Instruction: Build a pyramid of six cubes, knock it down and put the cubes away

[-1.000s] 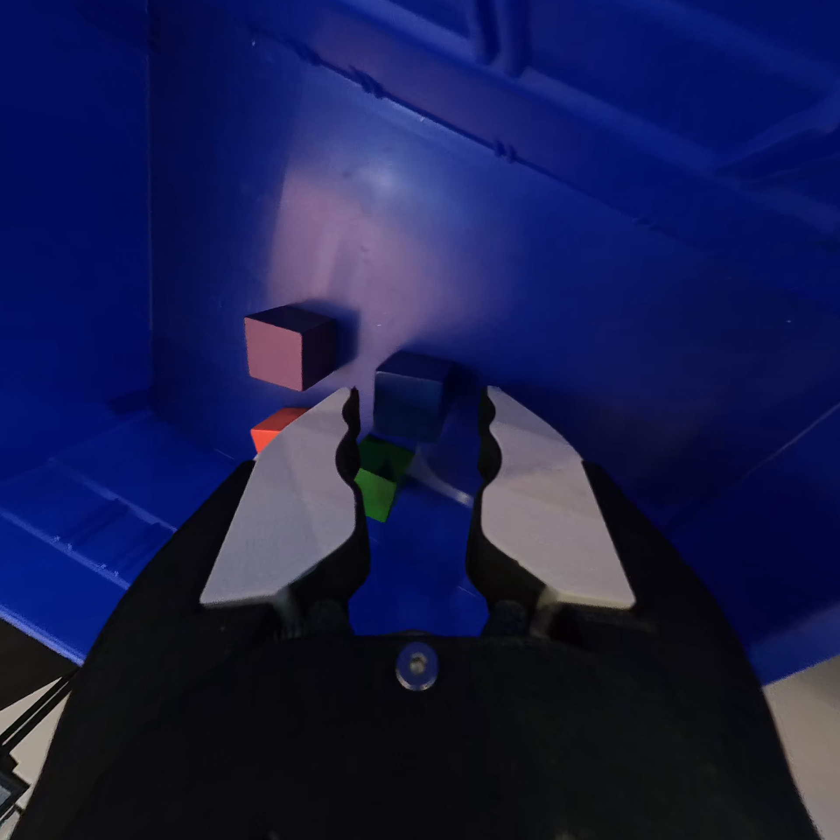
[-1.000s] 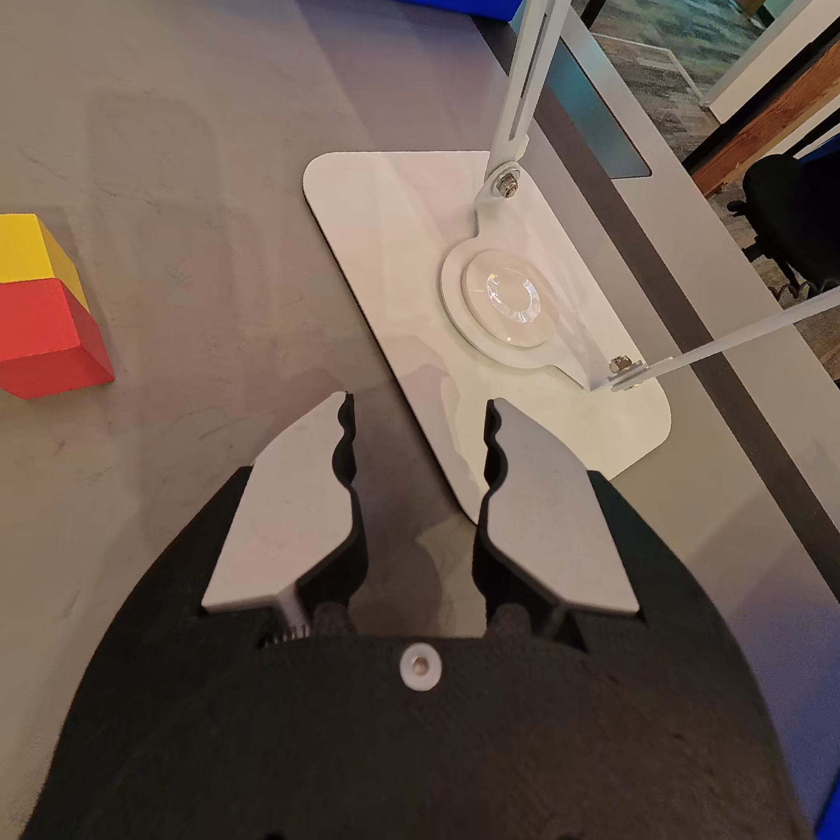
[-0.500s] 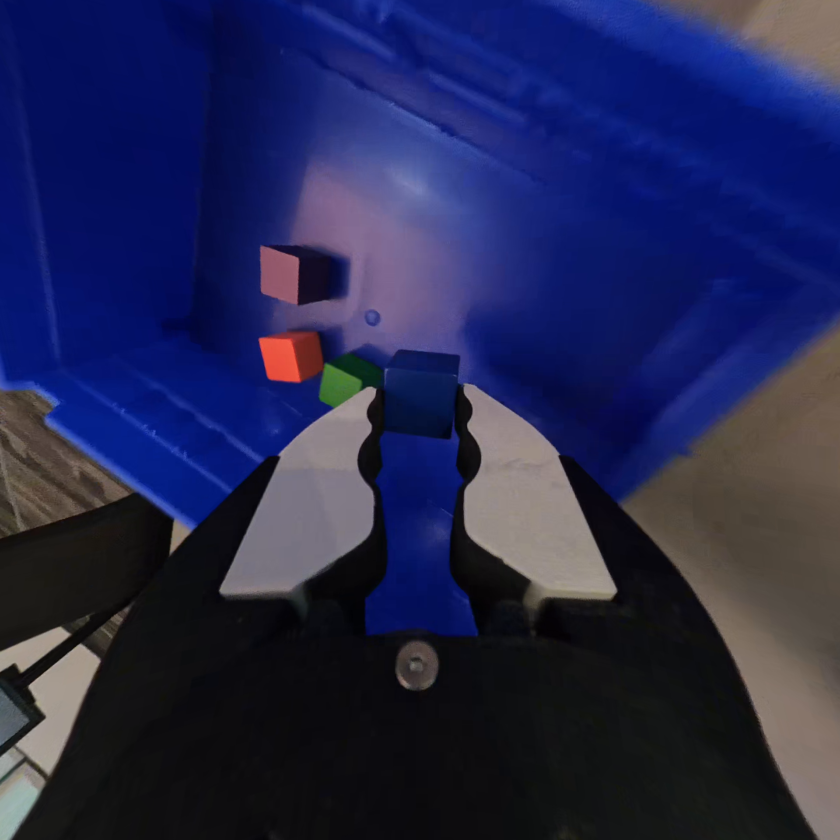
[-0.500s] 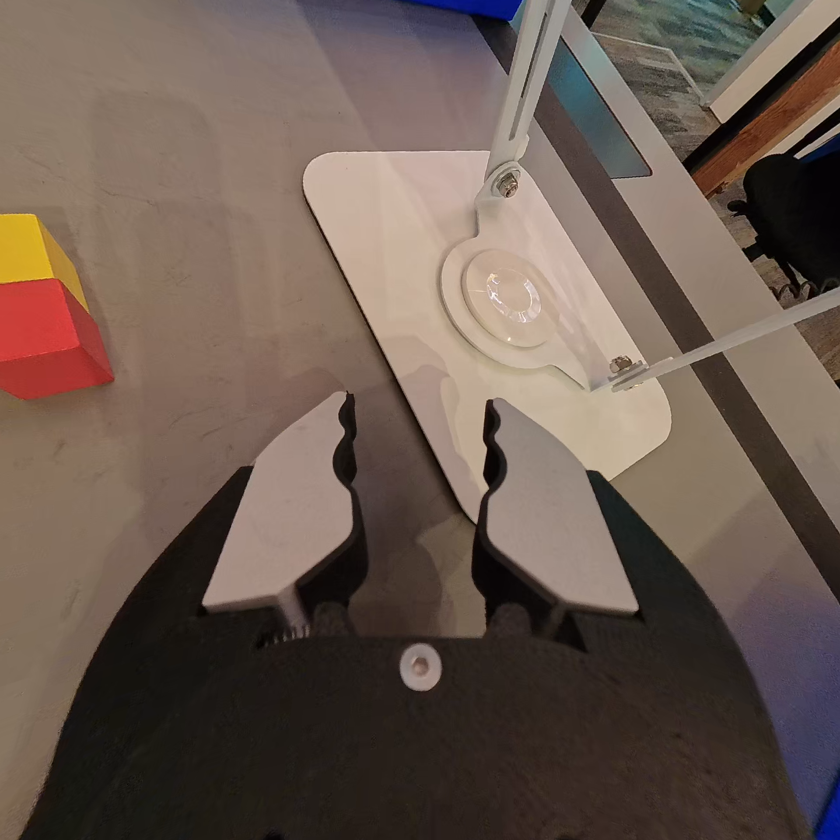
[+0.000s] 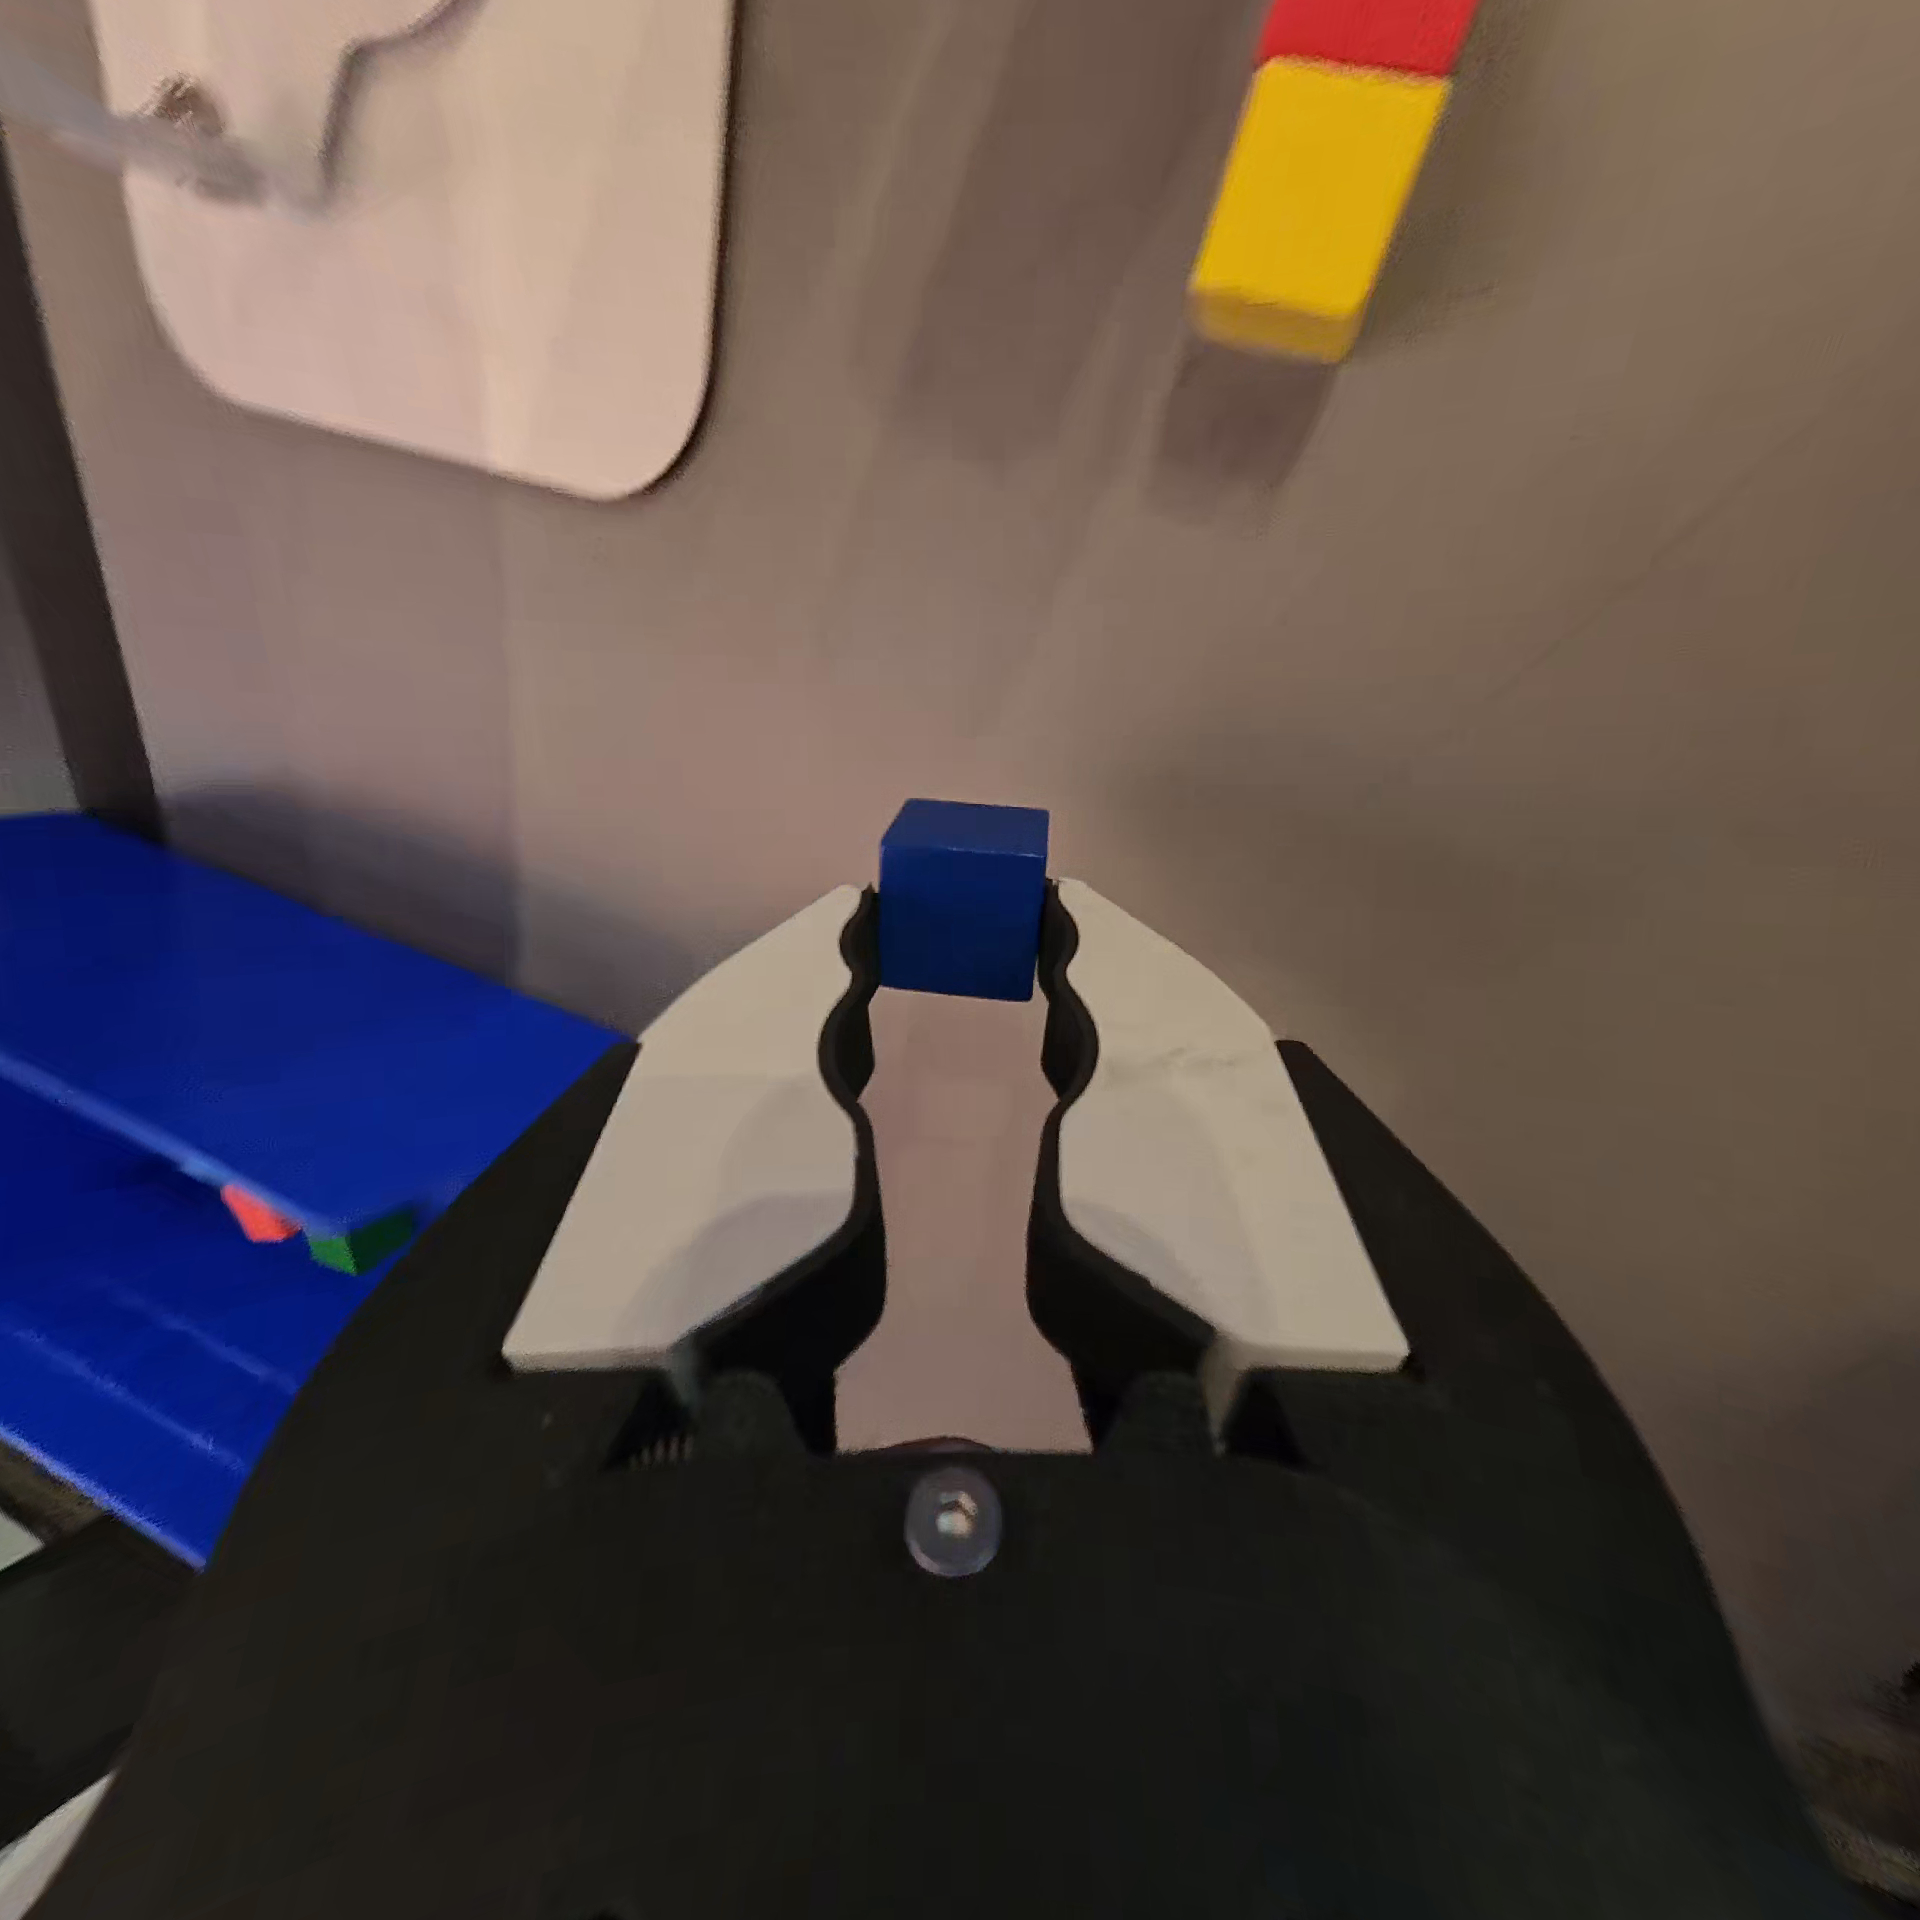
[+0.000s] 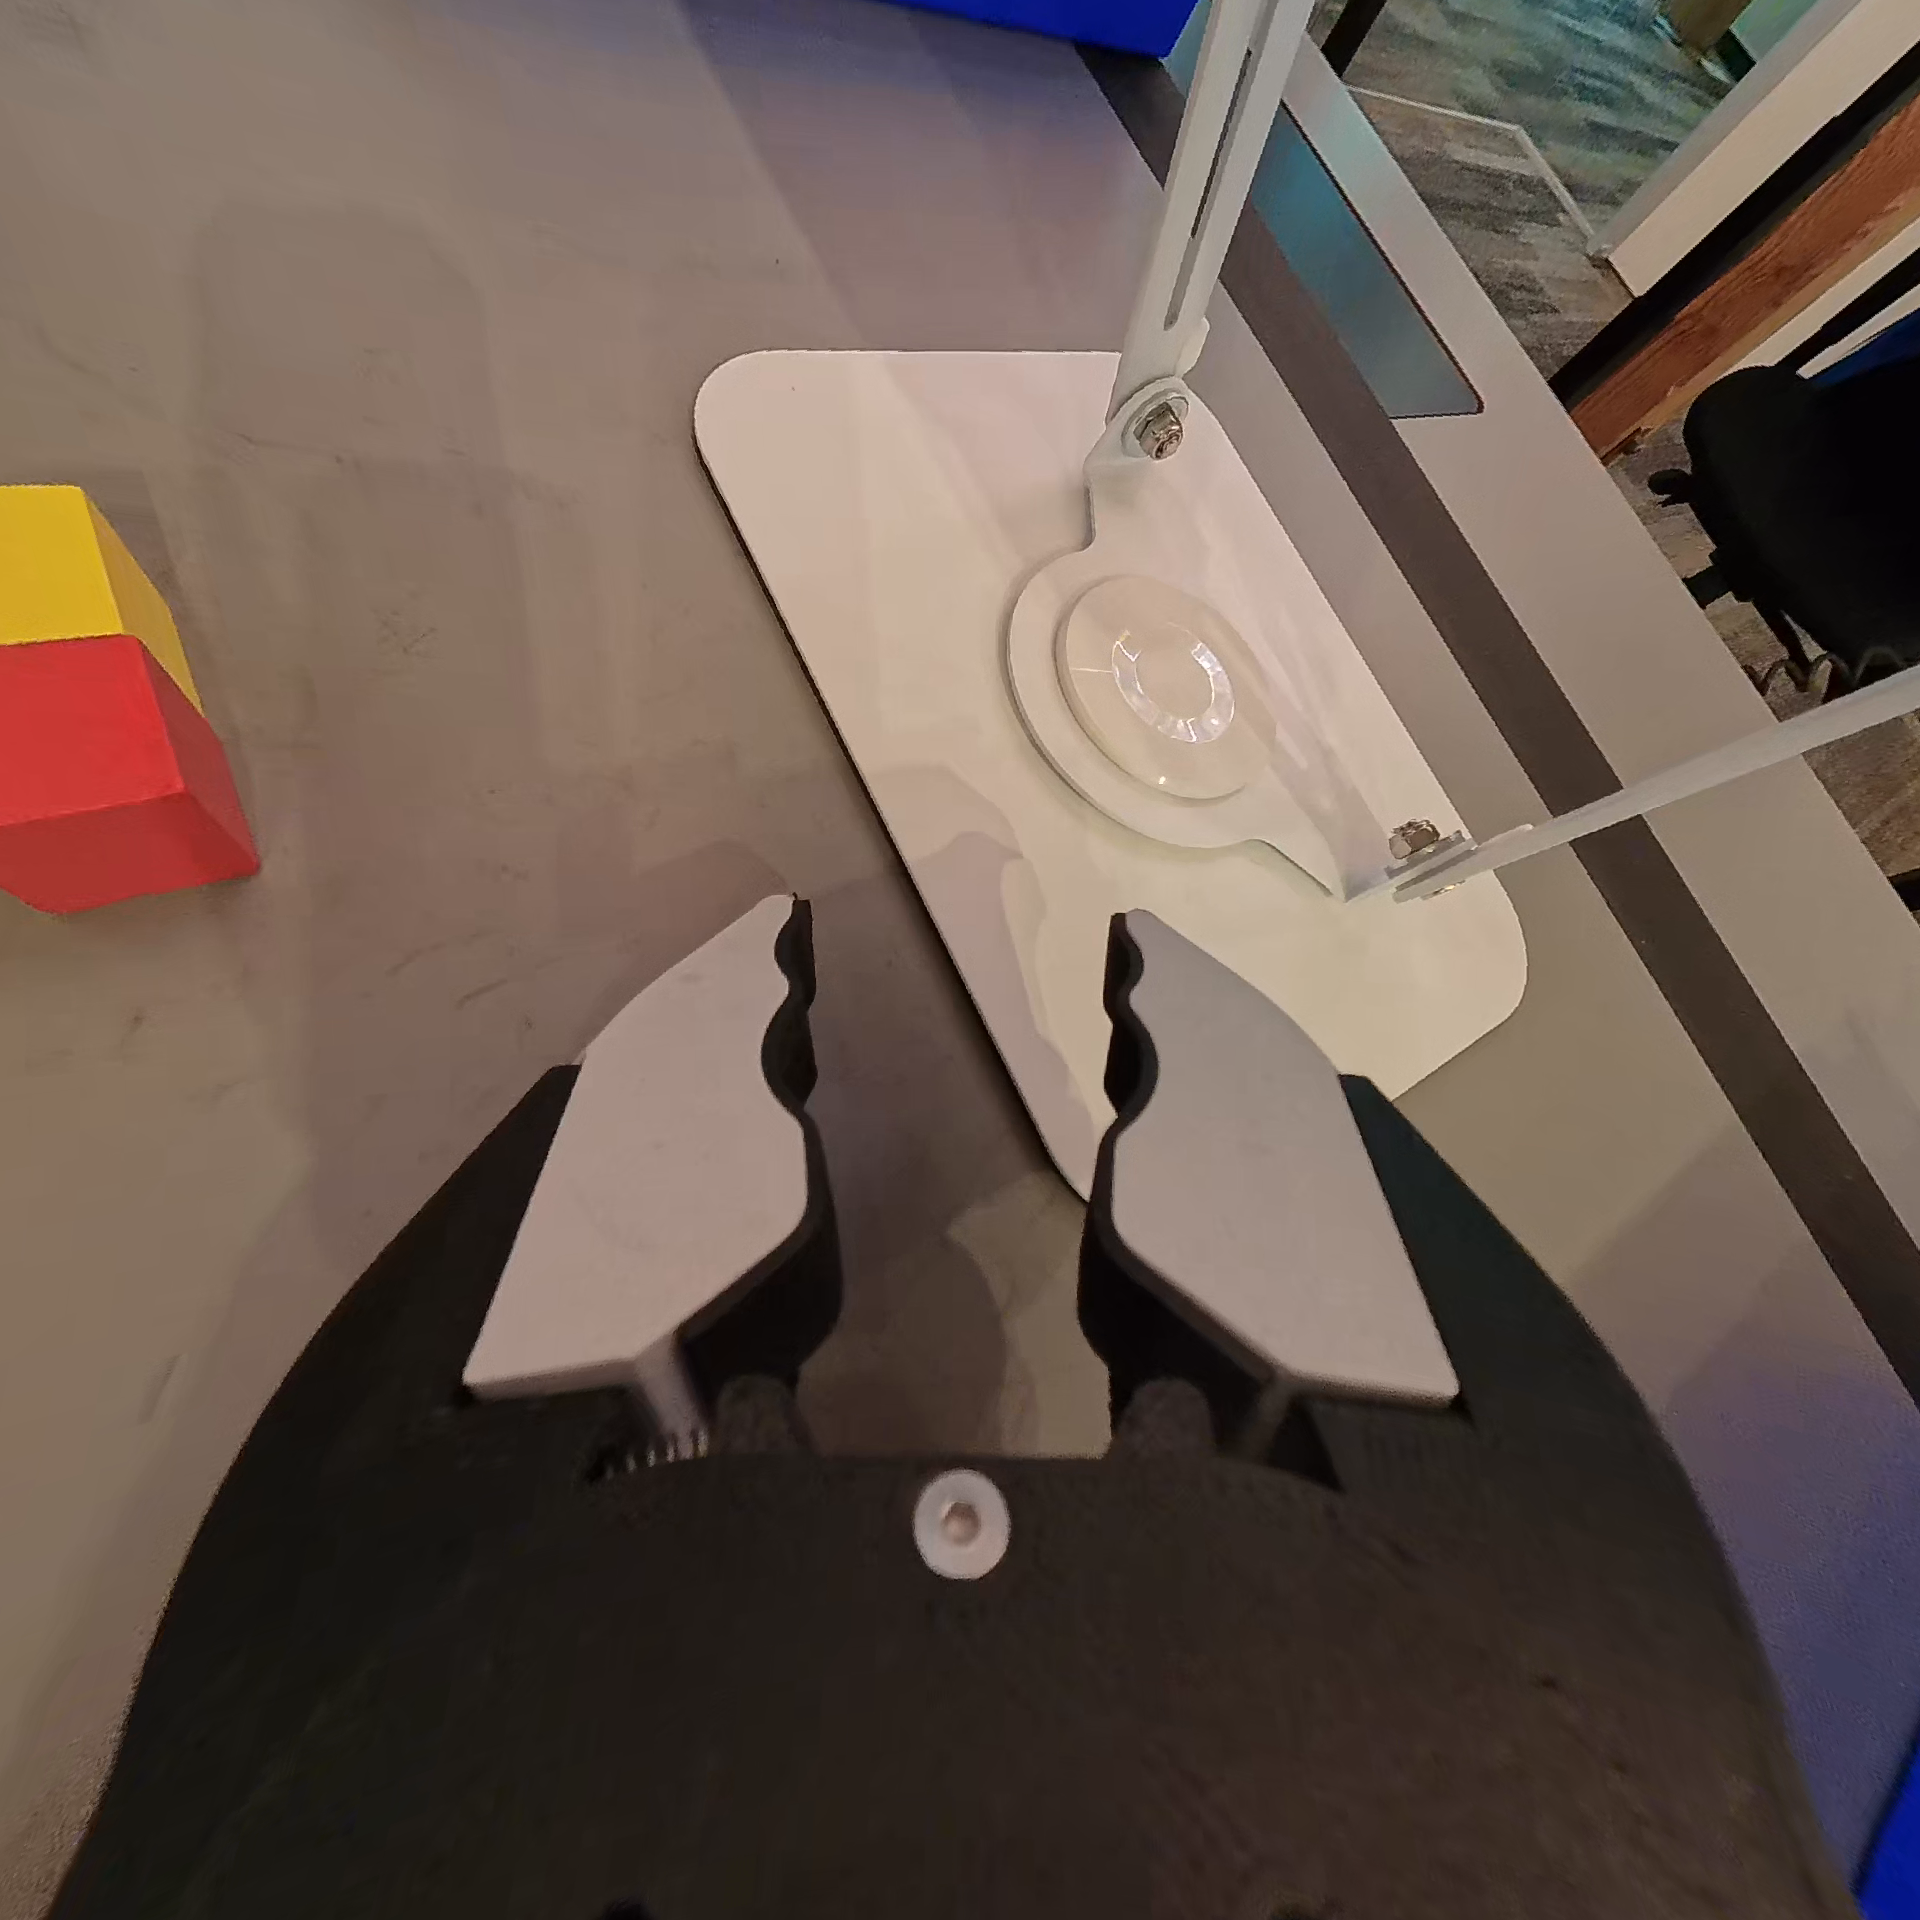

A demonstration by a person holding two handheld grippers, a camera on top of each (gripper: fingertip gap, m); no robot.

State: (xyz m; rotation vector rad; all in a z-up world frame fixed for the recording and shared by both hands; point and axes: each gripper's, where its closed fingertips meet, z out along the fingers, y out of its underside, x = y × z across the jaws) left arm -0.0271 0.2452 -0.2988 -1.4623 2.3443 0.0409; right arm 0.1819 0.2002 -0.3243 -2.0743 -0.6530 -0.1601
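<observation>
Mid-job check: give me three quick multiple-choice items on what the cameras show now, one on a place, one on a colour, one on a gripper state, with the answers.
1. Where do the red cube and yellow cube sit?
A. Inside the blue bin
B. Side by side on the grey table, touching
C. On the white base plate

2. What colour is the cube in the left gripper?
A. Green
B. Yellow
C. Blue

3. What is the right gripper's state?
A. Open, nothing between its fingers
B. Shut on a red cube
C. Shut on the lamp arm

Answers:
B: the red cube and yellow cube touch on the table.
C: the left gripper pinches a blue cube.
A: the right gripper shows only table between its fingers.
</observation>
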